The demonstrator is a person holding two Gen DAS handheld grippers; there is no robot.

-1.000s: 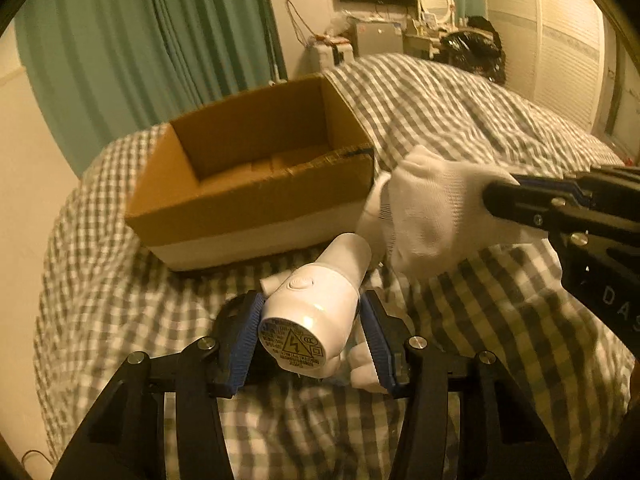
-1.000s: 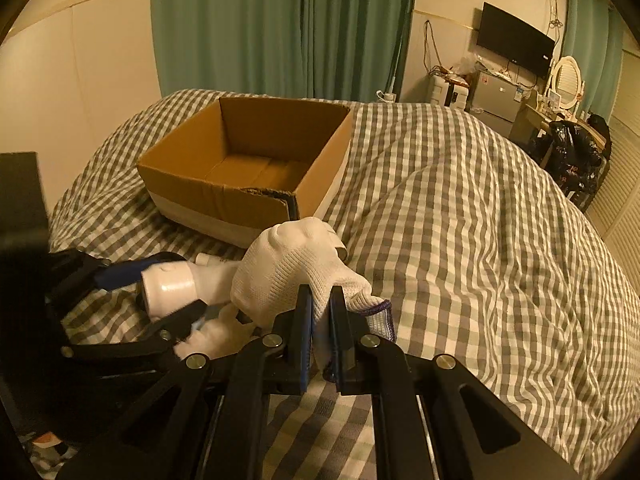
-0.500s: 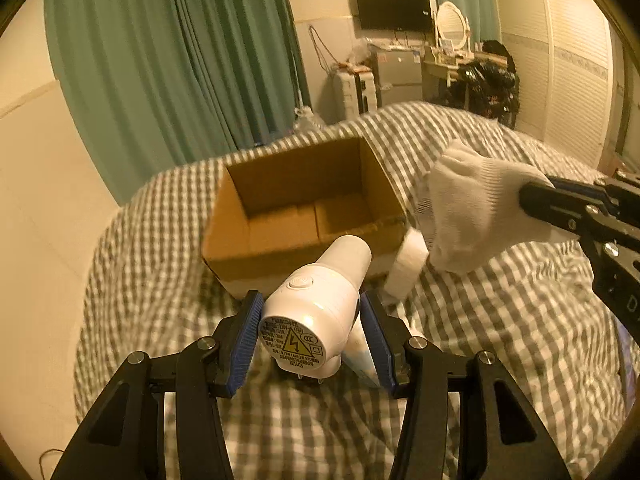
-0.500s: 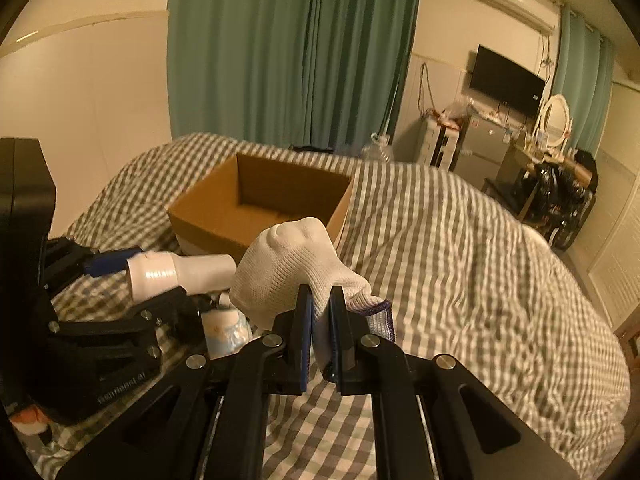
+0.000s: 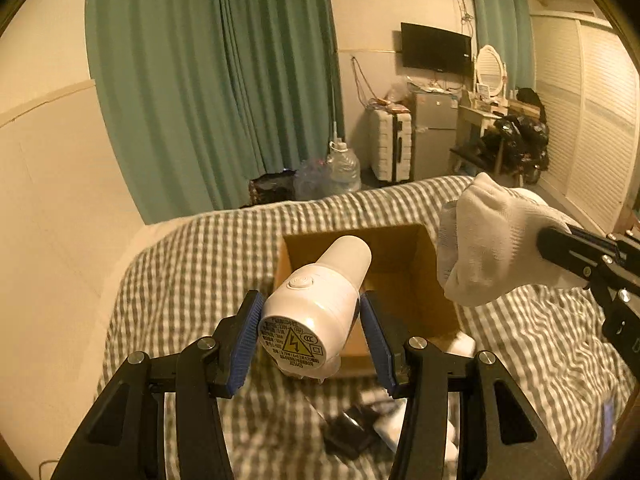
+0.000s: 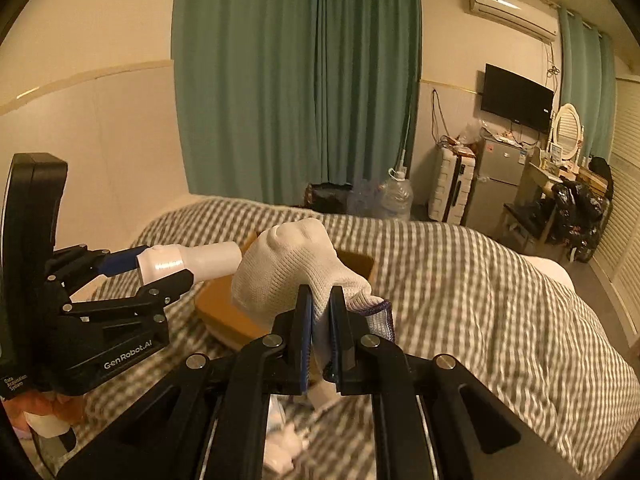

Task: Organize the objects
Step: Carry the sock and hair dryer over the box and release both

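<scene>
My left gripper (image 5: 310,328) is shut on a white hair dryer (image 5: 316,300), held in the air above the near side of an open cardboard box (image 5: 404,280) on the checked bed. The dryer also shows in the right wrist view (image 6: 188,264). My right gripper (image 6: 320,320) is shut on a white knitted glove (image 6: 296,268), raised above the box (image 6: 224,308). The glove shows in the left wrist view (image 5: 488,240), over the box's right side.
A black object (image 5: 352,432) and white items (image 5: 396,424) lie on the bed (image 5: 192,280) below my left gripper. White items (image 6: 280,444) lie under my right gripper. Green curtains, a water bottle (image 6: 396,196), suitcase and fridge stand beyond the bed.
Both grippers have risen well above the bed with the hair dryer and the glove still held. The box now looks smaller and lower in both views.
</scene>
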